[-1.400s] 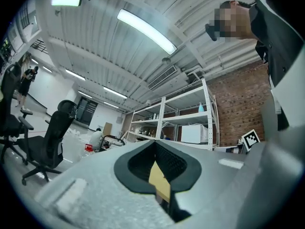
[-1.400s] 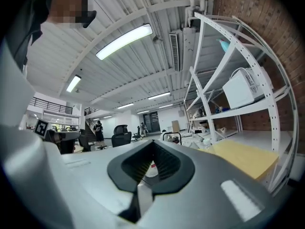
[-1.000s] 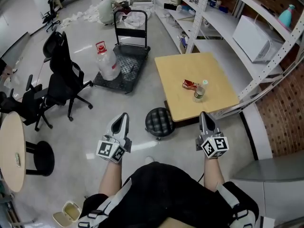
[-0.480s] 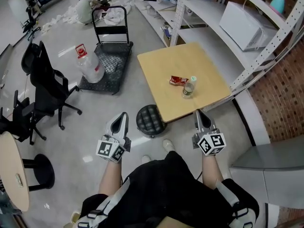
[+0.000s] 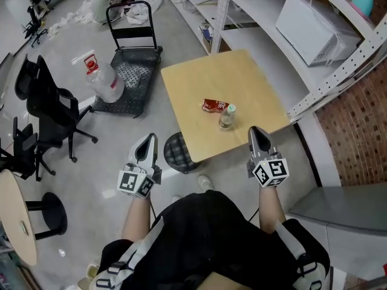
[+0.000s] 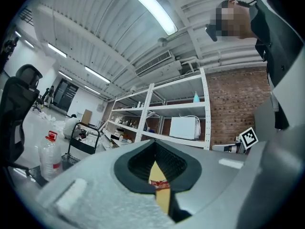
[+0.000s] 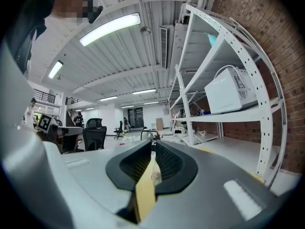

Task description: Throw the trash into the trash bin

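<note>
A red wrapper (image 5: 212,105) and a small plastic bottle (image 5: 227,117) lie together on the square wooden table (image 5: 242,80). A black round mesh trash bin (image 5: 175,151) stands on the floor at the table's near left corner. My left gripper (image 5: 145,147) hovers just left of the bin, jaws together and empty. My right gripper (image 5: 259,139) sits over the table's near edge, just right of the bottle; its jaws are only beginning to open, with nothing between them. The left gripper view shows the wrapper (image 6: 158,183) through the jaw slit. The bottle (image 7: 155,177) shows in the right gripper view.
Black office chairs (image 5: 48,107) stand at the left. A platform cart (image 5: 130,71) with a large water jug (image 5: 103,80) is behind the bin. White shelving (image 5: 266,38) with a microwave (image 5: 311,20) runs along the right. A round table (image 5: 15,222) is near left.
The person has walked forward, so the table, bin and trash are closer. Both grippers moved ahead; the right one now reaches the table's near edge.
</note>
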